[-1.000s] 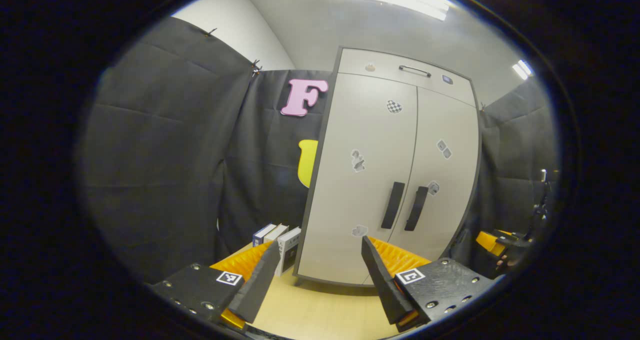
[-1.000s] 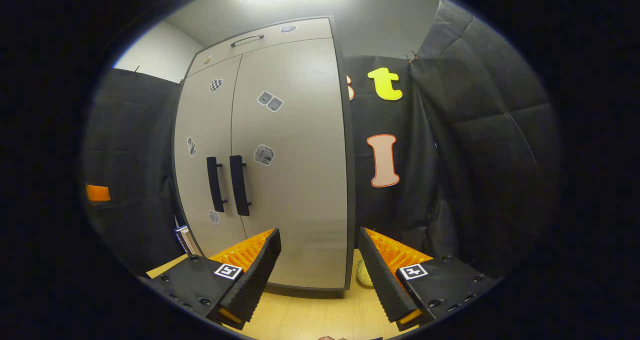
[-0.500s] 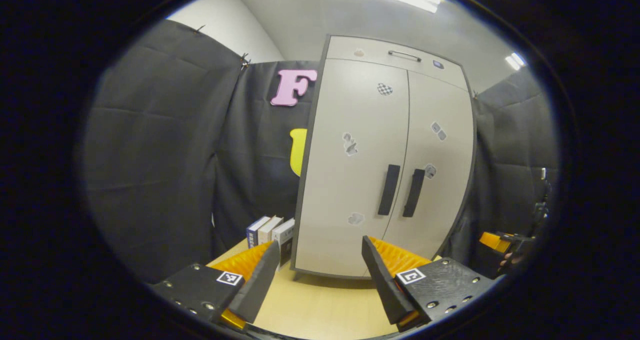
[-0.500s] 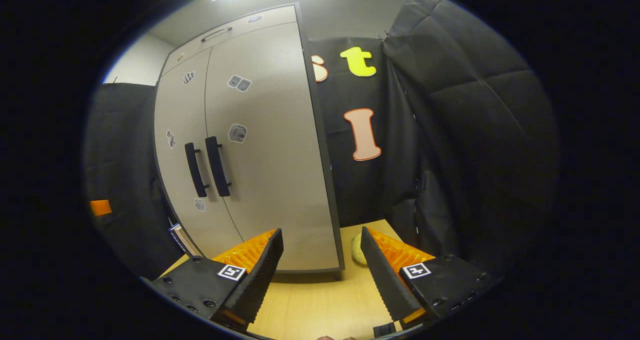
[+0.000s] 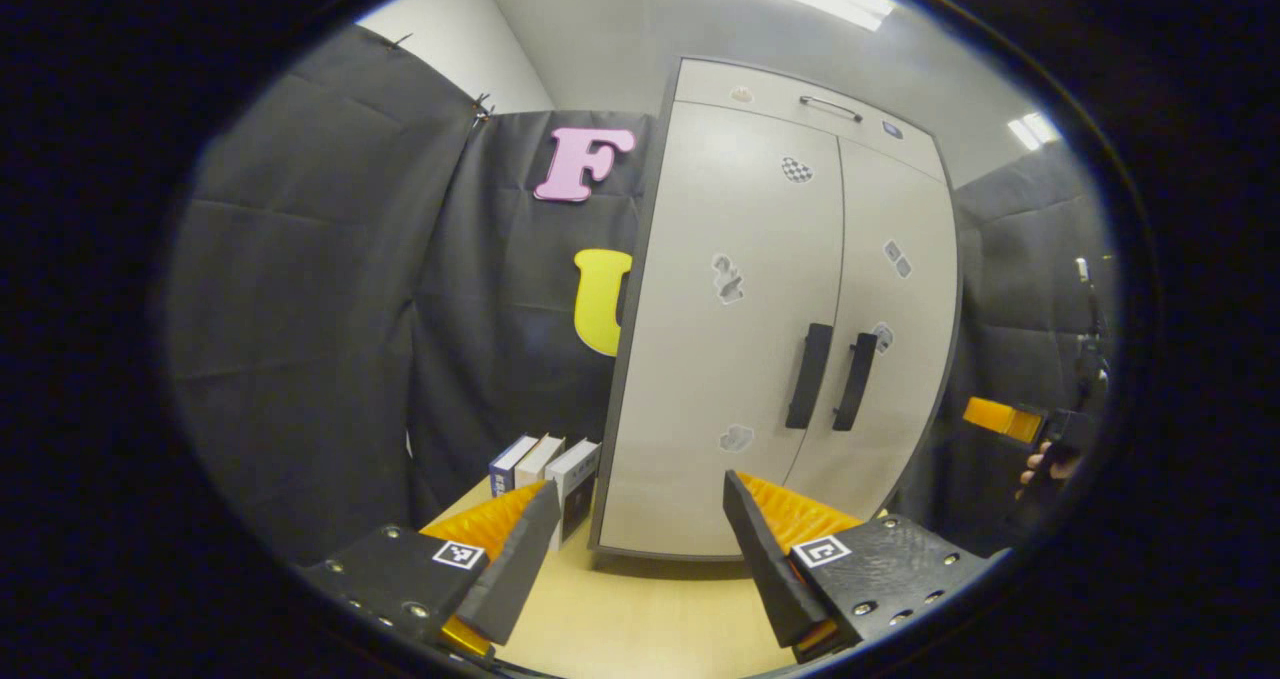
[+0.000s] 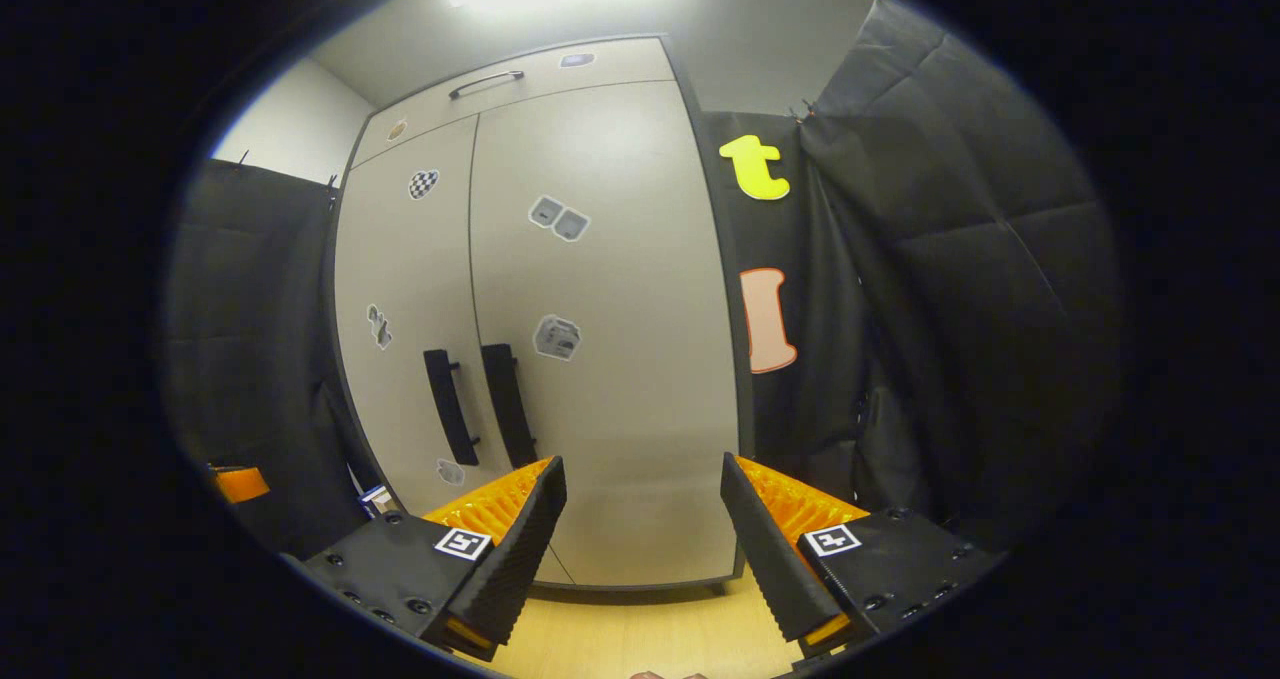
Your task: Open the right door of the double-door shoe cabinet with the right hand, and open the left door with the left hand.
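Right gripper view: our right hand-held gripper is spread wide and empty, short of the shoe cabinet. Its right door handle lies ahead to the left. Our left hand-held gripper, equally open and empty, waits off the left door handle, both doors closed on the worktop.

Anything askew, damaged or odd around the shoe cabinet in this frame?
Nothing stands out. The shoe cabinet stands upright with both doors shut and flush, left handle and right handle straight. Books stand upright beside it. The left gripper and right gripper are open, short of the handles.
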The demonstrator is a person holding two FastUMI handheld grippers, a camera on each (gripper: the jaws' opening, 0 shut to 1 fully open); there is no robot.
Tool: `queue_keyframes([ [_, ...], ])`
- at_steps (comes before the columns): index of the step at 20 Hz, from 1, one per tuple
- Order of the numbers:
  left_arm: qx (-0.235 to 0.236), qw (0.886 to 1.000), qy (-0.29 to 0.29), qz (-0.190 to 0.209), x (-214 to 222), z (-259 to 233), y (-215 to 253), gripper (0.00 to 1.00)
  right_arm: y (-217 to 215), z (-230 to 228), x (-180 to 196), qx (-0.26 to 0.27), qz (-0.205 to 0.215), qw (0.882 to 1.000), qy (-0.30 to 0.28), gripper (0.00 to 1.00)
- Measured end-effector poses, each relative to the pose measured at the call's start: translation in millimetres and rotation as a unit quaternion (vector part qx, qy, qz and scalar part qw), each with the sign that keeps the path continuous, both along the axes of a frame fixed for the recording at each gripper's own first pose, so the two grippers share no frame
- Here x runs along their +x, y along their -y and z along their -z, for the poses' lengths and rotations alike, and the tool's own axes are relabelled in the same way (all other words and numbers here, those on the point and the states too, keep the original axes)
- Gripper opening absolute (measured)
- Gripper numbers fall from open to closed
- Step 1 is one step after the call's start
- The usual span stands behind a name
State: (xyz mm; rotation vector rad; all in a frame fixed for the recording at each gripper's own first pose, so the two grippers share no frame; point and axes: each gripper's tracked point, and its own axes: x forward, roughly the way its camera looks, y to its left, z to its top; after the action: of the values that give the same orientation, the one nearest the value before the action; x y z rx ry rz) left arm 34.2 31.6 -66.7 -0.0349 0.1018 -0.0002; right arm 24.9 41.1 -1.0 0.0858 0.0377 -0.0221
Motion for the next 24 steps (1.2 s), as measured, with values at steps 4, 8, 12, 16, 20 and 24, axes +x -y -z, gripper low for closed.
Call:
queue_keyframes([
  [4,-0.004,1.0,-0.012,0.01,3,19,-23,0.95,-41,-27,29,-0.001,-0.016,0.999,0.031,0.98],
  [8,0.002,1.0,-0.011,0.013,2,29,-49,0.94,-69,-42,56,-0.023,-0.016,0.998,0.049,0.98],
  [12,0.0,1.0,0.0,0.004,2,39,-76,0.94,-88,-46,83,-0.029,-0.008,0.998,0.061,0.98],
  [16,-0.011,1.0,-0.022,-0.006,3,57,-90,0.95,-93,-30,110,-0.042,0.004,0.998,0.048,0.98],
  [20,0.021,0.999,-0.029,0.005,2,56,-102,0.94,-99,-13,130,-0.047,0.007,0.998,0.029,0.98],
  [24,-0.011,1.0,-0.005,0.004,2,40,-115,0.96,-99,-2,141,-0.041,0.019,0.999,0.011,0.97],
])
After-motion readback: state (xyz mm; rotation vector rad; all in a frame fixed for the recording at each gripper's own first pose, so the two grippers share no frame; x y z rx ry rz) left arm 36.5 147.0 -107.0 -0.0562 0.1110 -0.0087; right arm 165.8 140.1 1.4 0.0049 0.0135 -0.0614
